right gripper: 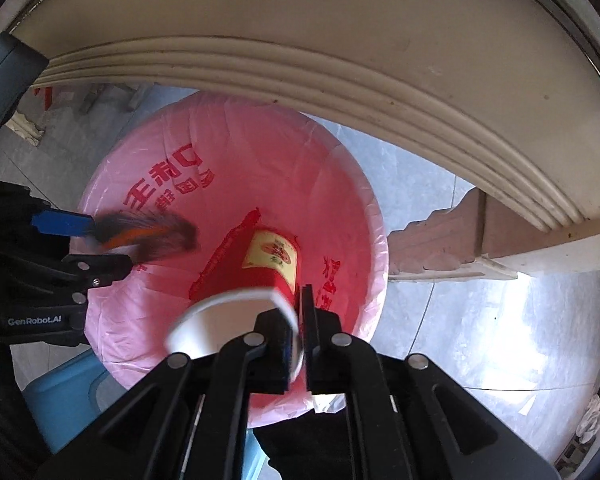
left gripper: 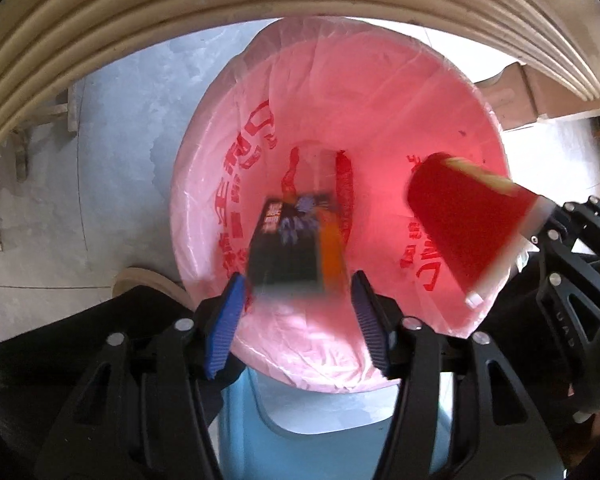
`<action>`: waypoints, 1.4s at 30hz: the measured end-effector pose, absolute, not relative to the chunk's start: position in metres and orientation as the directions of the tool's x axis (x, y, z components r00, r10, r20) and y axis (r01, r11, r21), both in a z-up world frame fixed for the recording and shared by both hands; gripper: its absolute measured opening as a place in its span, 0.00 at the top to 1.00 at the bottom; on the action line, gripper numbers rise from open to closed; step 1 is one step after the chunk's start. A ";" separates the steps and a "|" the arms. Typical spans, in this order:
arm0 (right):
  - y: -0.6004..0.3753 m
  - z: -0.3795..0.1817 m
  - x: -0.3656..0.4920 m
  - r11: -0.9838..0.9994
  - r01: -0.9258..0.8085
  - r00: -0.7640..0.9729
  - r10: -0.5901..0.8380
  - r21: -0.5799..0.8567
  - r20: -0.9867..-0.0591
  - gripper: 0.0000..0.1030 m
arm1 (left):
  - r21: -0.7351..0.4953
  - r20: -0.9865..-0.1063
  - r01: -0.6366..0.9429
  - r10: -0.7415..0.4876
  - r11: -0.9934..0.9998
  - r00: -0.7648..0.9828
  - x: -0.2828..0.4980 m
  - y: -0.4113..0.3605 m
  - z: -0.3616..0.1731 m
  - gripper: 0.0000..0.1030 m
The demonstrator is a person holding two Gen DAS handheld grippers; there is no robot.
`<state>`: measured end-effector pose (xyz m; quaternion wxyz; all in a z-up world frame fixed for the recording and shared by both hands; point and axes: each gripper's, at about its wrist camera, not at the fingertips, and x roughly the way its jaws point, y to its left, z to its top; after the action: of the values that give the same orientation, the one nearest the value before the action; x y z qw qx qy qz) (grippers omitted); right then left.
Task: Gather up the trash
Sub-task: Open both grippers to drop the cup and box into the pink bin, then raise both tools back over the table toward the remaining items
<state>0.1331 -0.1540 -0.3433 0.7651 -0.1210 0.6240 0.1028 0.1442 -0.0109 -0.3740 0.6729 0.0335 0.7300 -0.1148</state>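
Note:
A bin lined with a pink bag (left gripper: pixel 380 92) printed in red sits below both grippers; it also shows in the right wrist view (right gripper: pixel 148 320). My left gripper (left gripper: pixel 298 312) is open over the bin. A dark box with an orange side (left gripper: pixel 296 244) is blurred between and just beyond its blue pads, apart from them, over the bin; in the right wrist view it is a blurred streak (right gripper: pixel 152 236). My right gripper (right gripper: pixel 300 340) is shut on the rim of a red paper cup (right gripper: pixel 268 276), held tilted over the bin. The cup shows in the left wrist view (left gripper: pixel 468 216).
A cream table edge with ribbed moulding (left gripper: pixel 140 8) arches above the bin, and shows in the right wrist view (right gripper: pixel 380 72). A light blue stool (left gripper: pixel 340 440) stands under the bin. Grey tiled floor (left gripper: pixel 120 160) surrounds it. A carved table leg (right gripper: pixel 460 240) stands right of the bin.

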 end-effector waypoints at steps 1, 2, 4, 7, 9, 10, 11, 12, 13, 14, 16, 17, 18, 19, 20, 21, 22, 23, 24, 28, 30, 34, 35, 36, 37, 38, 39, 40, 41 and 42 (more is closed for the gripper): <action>-0.154 -0.344 0.133 0.950 -0.307 0.201 0.005 -0.058 -0.980 0.86 | -0.105 -0.992 0.204 -0.089 0.973 -0.089 0.145 -0.010 -0.374 0.34; -0.154 -0.343 0.134 0.950 -0.306 0.200 0.004 -0.059 -0.980 0.83 | -0.099 -0.993 0.203 -0.083 0.974 -0.086 0.145 -0.009 -0.374 0.33; -0.153 -0.343 0.133 0.950 -0.308 0.201 0.004 -0.059 -0.980 0.76 | -0.111 -0.991 0.206 -0.093 0.972 -0.093 0.145 -0.008 -0.372 0.32; -0.152 -0.340 0.132 0.949 -0.308 0.215 0.000 -0.068 -0.977 0.65 | -0.098 -0.993 0.221 -0.082 0.970 -0.080 0.146 -0.008 -0.372 0.30; -0.152 -0.339 0.133 0.950 -0.305 0.216 0.006 -0.062 -0.976 0.65 | -0.082 -0.995 0.232 -0.068 0.969 -0.070 0.144 -0.011 -0.370 0.28; -0.152 -0.338 0.132 0.951 -0.303 0.216 0.012 -0.056 -0.976 0.65 | -0.083 -0.995 0.232 -0.069 0.969 -0.066 0.143 -0.012 -0.369 0.28; -0.152 -0.337 0.132 0.951 -0.304 0.216 0.014 -0.053 -0.976 0.65 | -0.085 -0.995 0.232 -0.071 0.969 -0.065 0.143 -0.012 -0.368 0.27; -0.151 -0.337 0.133 0.951 -0.306 0.217 0.016 -0.052 -0.976 0.65 | -0.083 -0.996 0.232 -0.070 0.969 -0.062 0.142 -0.013 -0.365 0.26; -0.149 -0.336 0.132 0.950 -0.309 0.222 0.017 -0.054 -0.975 0.65 | -0.080 -0.996 0.233 -0.068 0.969 -0.057 0.141 -0.014 -0.364 0.26; -0.148 -0.334 0.131 0.948 -0.313 0.227 0.019 -0.054 -0.974 0.65 | -0.075 -0.997 0.236 -0.065 0.969 -0.049 0.140 -0.015 -0.362 0.25; -0.144 -0.331 0.129 0.944 -0.325 0.237 0.026 -0.054 -0.971 0.65 | -0.066 -0.998 0.244 -0.058 0.967 -0.038 0.139 -0.015 -0.359 0.25; -0.143 -0.329 0.128 0.942 -0.331 0.241 0.031 -0.053 -0.970 0.63 | -0.057 -0.998 0.250 -0.052 0.967 -0.029 0.138 -0.016 -0.357 0.25; -0.141 -0.327 0.127 0.941 -0.336 0.246 0.037 -0.050 -0.969 0.61 | -0.049 -0.999 0.254 -0.044 0.966 -0.024 0.137 -0.015 -0.356 0.24; -0.140 -0.324 0.125 0.939 -0.341 0.251 0.049 -0.041 -0.967 0.56 | -0.039 -0.999 0.258 -0.036 0.965 -0.017 0.135 -0.015 -0.353 0.24; -0.140 -0.321 0.124 0.938 -0.345 0.252 0.066 -0.026 -0.965 0.54 | -0.022 -1.000 0.265 -0.021 0.964 -0.008 0.133 -0.015 -0.349 0.24; -0.139 -0.317 0.122 0.938 -0.346 0.253 0.082 -0.011 -0.964 0.54 | -0.005 -1.000 0.271 -0.005 0.962 -0.001 0.131 -0.015 -0.345 0.24; -0.141 -0.309 0.119 0.938 -0.345 0.256 0.118 0.023 -0.960 0.54 | 0.010 -1.000 0.280 0.008 0.960 0.007 0.128 -0.015 -0.340 0.24; -0.142 -0.301 0.116 0.937 -0.345 0.260 0.147 0.051 -0.954 0.53 | 0.017 -1.000 0.291 0.012 0.957 0.018 0.123 -0.013 -0.331 0.24; -0.143 -0.294 0.113 0.935 -0.345 0.267 0.175 0.075 -0.948 0.53 | 0.017 -1.000 0.299 0.009 0.954 0.028 0.118 -0.010 -0.319 0.24; -0.152 -0.237 0.090 0.925 -0.356 0.358 0.269 0.135 -0.894 0.36 | -0.008 -0.997 0.326 -0.032 0.945 0.069 0.098 0.007 -0.265 0.24; -0.154 -0.211 0.082 0.920 -0.370 0.400 0.285 0.132 -0.871 0.29 | -0.009 -0.994 0.331 -0.044 0.944 0.099 0.091 0.017 -0.234 0.19; -0.159 -0.145 0.069 0.902 -0.418 0.468 0.317 0.109 -0.825 0.18 | -0.037 -0.988 0.319 -0.082 0.947 0.131 0.089 0.040 -0.170 0.17; -0.159 -0.126 0.067 0.894 -0.438 0.486 0.324 0.095 -0.811 0.15 | -0.033 -0.986 0.314 -0.083 0.949 0.144 0.090 0.046 -0.154 0.16; -0.160 -0.113 0.066 0.889 -0.450 0.503 0.331 0.085 -0.798 0.13 | -0.028 -0.985 0.314 -0.080 0.949 0.155 0.094 0.051 -0.137 0.14; -0.162 -0.091 0.065 0.880 -0.470 0.532 0.345 0.069 -0.773 0.09 | -0.024 -0.983 0.315 -0.080 0.949 0.166 0.097 0.055 -0.123 0.14; -0.164 -0.073 0.063 0.870 -0.489 0.555 0.361 0.057 -0.750 0.07 | -0.018 -0.980 0.310 -0.079 0.951 0.184 0.101 0.062 -0.103 0.14; -0.167 -0.054 0.063 0.859 -0.510 0.574 0.377 0.044 -0.727 0.07 | -0.012 -0.978 0.306 -0.074 0.952 0.194 0.105 0.067 -0.087 0.13; -0.170 -0.042 0.063 0.850 -0.525 0.580 0.391 0.039 -0.715 0.07 | -0.012 -0.978 0.308 -0.076 0.951 0.196 0.106 0.070 -0.076 0.13; -0.173 -0.027 0.065 0.842 -0.538 0.586 0.401 0.031 -0.704 0.07 | -0.026 -0.978 0.318 -0.090 0.948 0.189 0.111 0.072 -0.062 0.13; -0.179 -0.012 0.068 0.838 -0.545 0.593 0.407 0.027 -0.695 0.07 | -0.041 -0.978 0.324 -0.105 0.945 0.182 0.115 0.074 -0.051 0.13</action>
<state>0.0679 -0.1786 -0.0123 0.8873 -0.0948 0.3629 0.2683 0.1146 0.0740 -0.0510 0.7638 0.0878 0.6238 -0.1406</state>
